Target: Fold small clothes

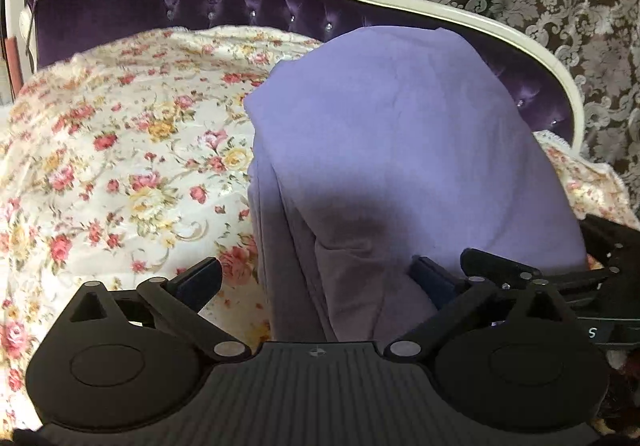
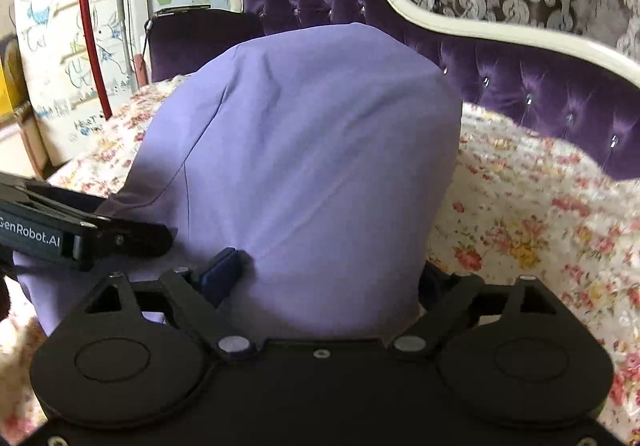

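Left gripper (image 1: 316, 278): we see its jaws spread wide, the lilac garment (image 1: 400, 149) lying between them, unpinched.
Right gripper (image 2: 332, 270): jaws apart around the garment's near edge; we see no pinch.
Garment: lies spread on the floral bedspread (image 1: 120, 165), in front of the purple tufted headboard (image 2: 540, 85).
Writing: we read "GenRobot.AI" (image 2: 30, 236) on the left gripper's side; a lone "S" (image 1: 593, 332) on the right one.

The bed (image 1: 100, 173) had a cream bedspread (image 2: 520, 213) printed all over with pink and yellow roses, and a folded lavender garment (image 1: 400, 149) lay flat on it up near the tufted purple headboard (image 2: 540, 85).
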Tool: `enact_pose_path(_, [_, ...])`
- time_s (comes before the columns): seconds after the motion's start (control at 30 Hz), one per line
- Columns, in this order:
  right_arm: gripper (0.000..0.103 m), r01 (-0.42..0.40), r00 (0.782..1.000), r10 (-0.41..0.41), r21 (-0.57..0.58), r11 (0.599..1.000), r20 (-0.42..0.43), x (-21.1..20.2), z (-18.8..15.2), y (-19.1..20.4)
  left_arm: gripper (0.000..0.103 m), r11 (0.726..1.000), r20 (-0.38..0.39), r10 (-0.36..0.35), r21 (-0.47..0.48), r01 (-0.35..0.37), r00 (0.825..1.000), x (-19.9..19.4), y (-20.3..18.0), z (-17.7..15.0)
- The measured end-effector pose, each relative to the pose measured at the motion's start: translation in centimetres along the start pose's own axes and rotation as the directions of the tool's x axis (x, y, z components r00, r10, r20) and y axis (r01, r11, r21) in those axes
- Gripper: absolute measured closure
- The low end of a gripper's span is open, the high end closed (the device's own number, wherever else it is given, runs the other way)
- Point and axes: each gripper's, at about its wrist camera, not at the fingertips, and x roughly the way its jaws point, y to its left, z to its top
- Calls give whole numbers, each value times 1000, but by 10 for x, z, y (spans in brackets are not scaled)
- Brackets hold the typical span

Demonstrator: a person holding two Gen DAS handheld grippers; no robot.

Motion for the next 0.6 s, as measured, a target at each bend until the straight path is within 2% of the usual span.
enact_pose_path(0.07, [13,-8,1000,8,0,1000,0,-2,1,-1,0,1000,17,10,16,-11,1000,-1,-1,-2])
enact_pose_path(0.17, [14,-68,998,68,37,997,-13,-10,9,-15,0,1000,28,10,9,-10,1000,-4,1,-1])
enact_pose_path(0.23, [17,-62,998,61,41,997,27,-23,15,-23,0,1000,37,18,16,-19,999,-7,2,-1])
enact_pose_path(0.4, [18,-26,988,22,28,999,154,-43,43,-35,0,999,51,29,41,-31,998,-13,-2,-1])
enact_pose_path(0.43, [27,-20,986,17,17,1000,166,-40,49,-36,0,998,58,33,50,-36,998,-15,-3,-1])
enact_pose_path(0.47, [53,-12,984,12,-2,1000,177,-35,55,-36,0,998,64,37,58,-41,997,-16,-3,-1])
enact_pose_path(0.53, [96,-6,984,12,-36,999,176,-19,67,-35,0,997,66,36,59,-40,997,-16,-2,-1])
enact_pose_path(0.6, [94,-18,987,25,-45,999,160,4,75,-34,0,998,63,26,52,-30,998,-15,1,-1])
